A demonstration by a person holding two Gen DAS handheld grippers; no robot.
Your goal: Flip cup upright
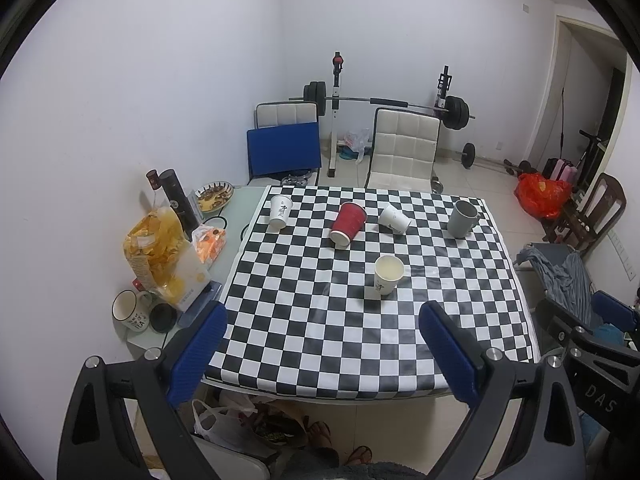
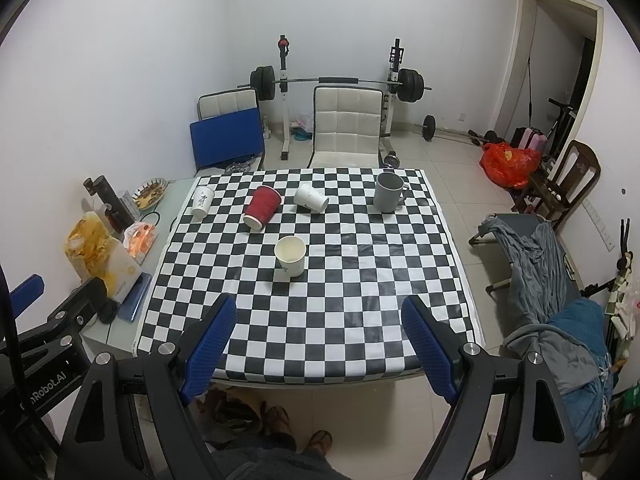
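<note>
A red paper cup (image 1: 348,220) (image 2: 262,208) lies on its side on the checkered tablecloth (image 1: 320,340) (image 2: 340,320). A white paper cup (image 1: 394,219) (image 2: 311,198) also lies on its side to its right. Another white paper cup (image 1: 388,274) (image 2: 291,256) stands upright mid-table, and one more (image 1: 279,211) (image 2: 201,201) stands at the far left. A grey mug (image 1: 463,219) (image 2: 388,192) stands upright at the far right. My left gripper (image 1: 324,336) and right gripper (image 2: 318,328) are both open and empty, held above the table's near edge.
Snack bags (image 1: 160,256), a dark bottle (image 1: 178,200), a plate (image 1: 214,196) and a white mug (image 1: 128,310) crowd the table's left side. White chairs (image 1: 404,148) stand behind the table. A weight bench stands at the back wall. Clothes hang on a chair (image 2: 532,256) at right.
</note>
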